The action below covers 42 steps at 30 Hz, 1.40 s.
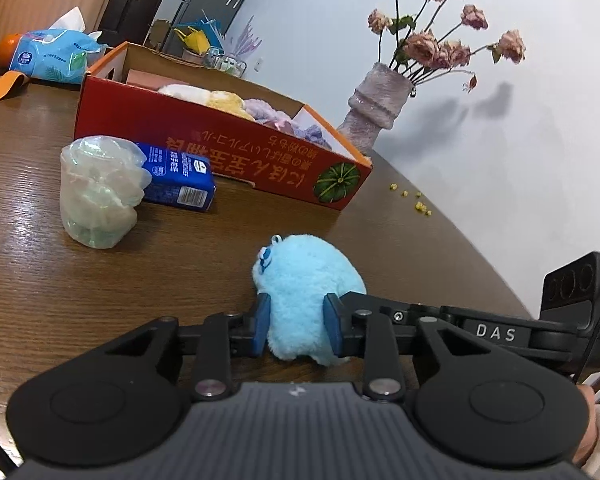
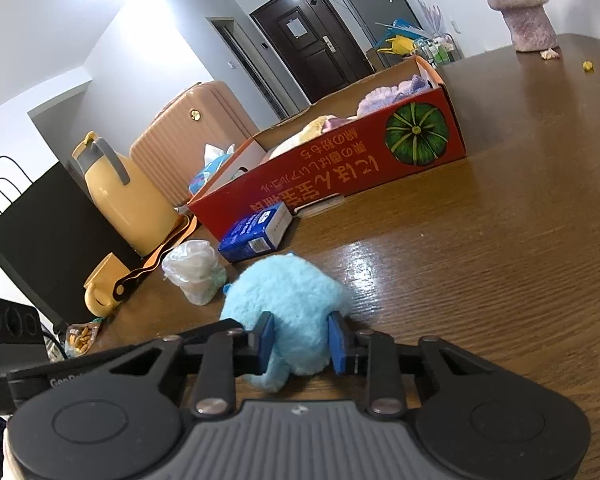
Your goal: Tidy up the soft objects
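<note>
Left gripper: clenched on the blue plush toy, blue pads pressed into its sides.
Right gripper: clamped on the same toy from the other side.
Blue plush toy: held low over the wooden table.
Red cardboard box: set farther back, other soft toys seen inside.
</note>
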Available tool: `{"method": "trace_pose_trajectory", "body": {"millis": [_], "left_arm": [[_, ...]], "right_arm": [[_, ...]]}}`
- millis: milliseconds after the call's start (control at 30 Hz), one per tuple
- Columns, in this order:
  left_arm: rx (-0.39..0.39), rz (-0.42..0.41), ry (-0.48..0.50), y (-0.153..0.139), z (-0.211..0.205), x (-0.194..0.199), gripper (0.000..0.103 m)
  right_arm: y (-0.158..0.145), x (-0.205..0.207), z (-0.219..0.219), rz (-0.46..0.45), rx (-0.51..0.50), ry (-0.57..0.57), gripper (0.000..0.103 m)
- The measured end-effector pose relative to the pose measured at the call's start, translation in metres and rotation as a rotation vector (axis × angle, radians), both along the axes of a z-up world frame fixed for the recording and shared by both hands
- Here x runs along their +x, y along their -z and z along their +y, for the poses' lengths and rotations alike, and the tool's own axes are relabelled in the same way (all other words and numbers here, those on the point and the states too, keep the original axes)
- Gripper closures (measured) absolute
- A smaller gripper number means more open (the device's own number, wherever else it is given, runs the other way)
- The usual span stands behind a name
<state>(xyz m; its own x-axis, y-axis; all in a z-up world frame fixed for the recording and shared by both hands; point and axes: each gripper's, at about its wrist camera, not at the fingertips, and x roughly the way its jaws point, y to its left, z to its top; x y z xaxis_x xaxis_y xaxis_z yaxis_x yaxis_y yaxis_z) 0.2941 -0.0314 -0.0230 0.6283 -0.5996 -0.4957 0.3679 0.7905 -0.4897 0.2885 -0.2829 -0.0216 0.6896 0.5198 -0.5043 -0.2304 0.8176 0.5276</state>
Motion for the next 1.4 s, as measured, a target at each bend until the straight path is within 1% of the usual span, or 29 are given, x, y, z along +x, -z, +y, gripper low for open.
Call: {"method": "trace_pose_trajectory", "body": {"millis": [67, 133, 233, 333, 400, 467, 500, 567, 633, 700, 767, 800, 833, 900, 933, 1000, 1067, 1133, 1200, 1267, 1400], "left_arm": [[-0.040, 0.017, 0.005, -0.002, 0.006, 0.003, 0.074], [-0.084, 0.014, 0.010, -0.008, 0.013, 0.008, 0.074], [-0.103, -0.040, 0.009, -0.027, 0.021, 0.017, 0.074], [-0.083, -0.123, -0.015, -0.053, 0.031, 0.036, 0.074], [-0.052, -0.162, -0.035, -0.069, 0.039, 0.055, 0.074], [-0.002, -0.187, -0.058, -0.081, 0.047, 0.079, 0.074], [0.011, -0.193, -0.071, -0.084, 0.052, 0.092, 0.074], [0.038, -0.176, -0.100, -0.087, 0.061, 0.121, 0.074], [0.071, -0.154, -0.115, -0.084, 0.068, 0.149, 0.074], [0.119, -0.137, -0.123, -0.078, 0.071, 0.170, 0.074], [0.186, -0.109, -0.119, -0.068, 0.070, 0.185, 0.073], [0.208, -0.096, -0.113, -0.062, 0.073, 0.186, 0.072], [0.219, -0.089, -0.103, -0.057, 0.075, 0.188, 0.070], [0.252, -0.090, -0.106, -0.052, 0.082, 0.187, 0.069], [0.251, -0.102, -0.101, -0.053, 0.085, 0.185, 0.069], [0.253, -0.129, -0.121, -0.058, 0.088, 0.178, 0.065], [0.273, -0.172, -0.151, -0.067, 0.089, 0.173, 0.059], [0.281, -0.205, -0.171, -0.077, 0.090, 0.165, 0.057], [0.269, -0.220, -0.177, -0.087, 0.092, 0.157, 0.054], [0.266, -0.237, -0.179, -0.096, 0.093, 0.146, 0.046], [0.284, -0.294, -0.204, -0.116, 0.096, 0.115, 0.033]], "right_arm": [[-0.004, 0.001, 0.002, -0.017, -0.017, -0.001, 0.078], [-0.010, 0.004, 0.003, -0.040, -0.017, 0.000, 0.078], [-0.030, 0.016, 0.007, -0.082, -0.010, -0.014, 0.078], [-0.057, 0.044, 0.019, -0.142, -0.030, -0.052, 0.078], [-0.073, 0.071, 0.030, -0.178, -0.045, -0.079, 0.078], [-0.087, 0.105, 0.045, -0.192, -0.055, -0.108, 0.078], [-0.091, 0.123, 0.054, -0.193, -0.061, -0.119, 0.078], [-0.094, 0.158, 0.068, -0.177, -0.065, -0.136, 0.078], [-0.090, 0.190, 0.081, -0.136, -0.057, -0.144, 0.078], [-0.081, 0.220, 0.091, -0.086, -0.053, -0.153, 0.078], [-0.067, 0.239, 0.099, -0.038, -0.071, -0.133, 0.079], [-0.060, 0.243, 0.103, -0.025, -0.078, -0.133, 0.079], [-0.053, 0.247, 0.107, -0.004, -0.088, -0.135, 0.079], [-0.041, 0.249, 0.115, 0.012, -0.120, -0.136, 0.076], [-0.037, 0.248, 0.120, 0.008, -0.152, -0.139, 0.076], [-0.035, 0.247, 0.126, -0.010, -0.216, -0.146, 0.076], [-0.040, 0.243, 0.125, -0.023, -0.230, -0.146, 0.076], [-0.051, 0.238, 0.118, -0.053, -0.229, -0.134, 0.072], [-0.066, 0.228, 0.108, -0.093, -0.247, -0.107, 0.070], [-0.085, 0.214, 0.093, -0.137, -0.262, -0.076, 0.069], [-0.121, 0.175, 0.063, -0.232, -0.286, -0.023, 0.053]]}}
